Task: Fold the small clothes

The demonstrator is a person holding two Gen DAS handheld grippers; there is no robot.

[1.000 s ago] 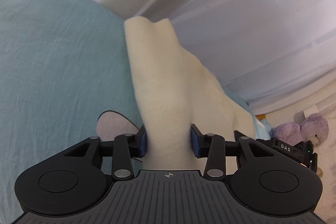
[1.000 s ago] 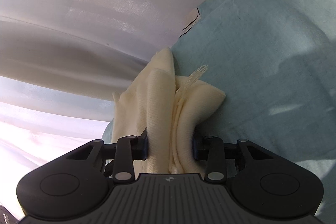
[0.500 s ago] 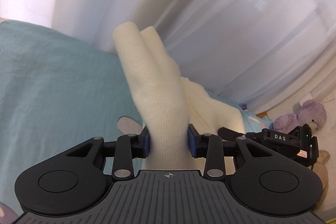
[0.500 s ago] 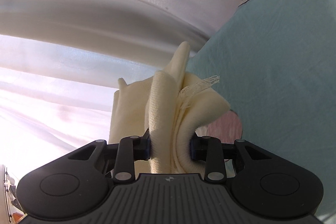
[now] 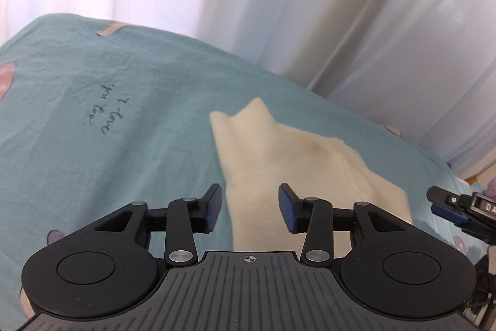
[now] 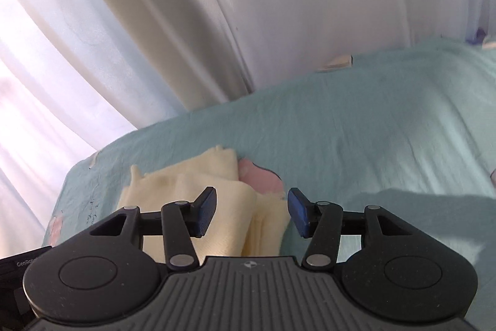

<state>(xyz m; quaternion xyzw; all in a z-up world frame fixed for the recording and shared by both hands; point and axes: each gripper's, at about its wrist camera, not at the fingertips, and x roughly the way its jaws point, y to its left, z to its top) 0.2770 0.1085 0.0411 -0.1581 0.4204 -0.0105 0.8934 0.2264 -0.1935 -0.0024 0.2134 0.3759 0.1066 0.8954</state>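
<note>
A cream knit garment (image 5: 279, 163) lies folded on the teal bed sheet (image 5: 124, 145). My left gripper (image 5: 250, 208) hovers above its near edge with jaws opening; the blue pads stand clear of the cloth. In the right wrist view the same garment (image 6: 217, 207) lies in layers below my right gripper (image 6: 251, 214), whose jaws are opening too, with no pad pressing on the fabric. The right gripper's tip (image 5: 446, 205) shows at the right edge of the left wrist view.
White curtains (image 5: 310, 5) hang close behind the bed's far edge. The sheet carries handwriting print (image 5: 105, 114) and pink patches (image 6: 260, 179). A purple soft toy (image 5: 491, 186) peeks in at the far right, beyond the bed.
Both grippers have let go of the cream garment, which now lies on the sheet. Both have lifted and pulled back, so more of the bed shows.
</note>
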